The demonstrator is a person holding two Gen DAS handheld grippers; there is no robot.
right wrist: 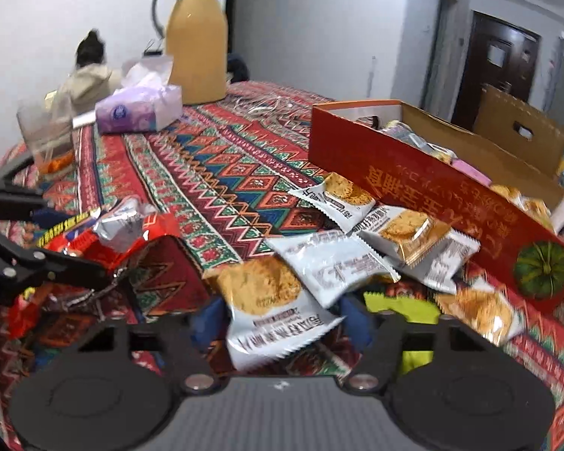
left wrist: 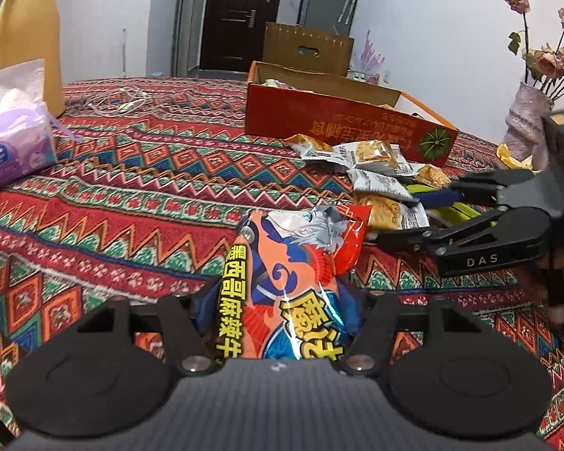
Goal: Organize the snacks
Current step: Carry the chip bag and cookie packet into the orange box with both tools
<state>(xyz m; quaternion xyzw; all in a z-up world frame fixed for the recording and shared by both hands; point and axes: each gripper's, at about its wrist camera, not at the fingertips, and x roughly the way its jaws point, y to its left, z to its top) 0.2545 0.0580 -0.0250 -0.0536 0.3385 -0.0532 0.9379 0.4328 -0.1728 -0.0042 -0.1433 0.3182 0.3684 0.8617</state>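
Lying cut off at the left edge of the left wrist view, a purple tissue pack [left wrist: 11, 150] sits beside a yellow thermos [left wrist: 26, 37] whose top runs out of frame. On the patterned tabletop [left wrist: 139, 173], the left hand-held gripper [left wrist: 282, 312] is clenched on an orange snack bag [left wrist: 285, 282], whose lower end is hidden behind the gripper body. Further right, a heap of white cracker packets [left wrist: 372, 165] lies against the red cardboard box [left wrist: 342, 120], whose contents are hard to make out. The right hand-held gripper [right wrist: 278, 319] has a white cracker packet [right wrist: 274, 319] between its blue pads; whether they press on it I cannot tell. A yellow-green wrapper [right wrist: 398, 304] is mostly hidden beneath.
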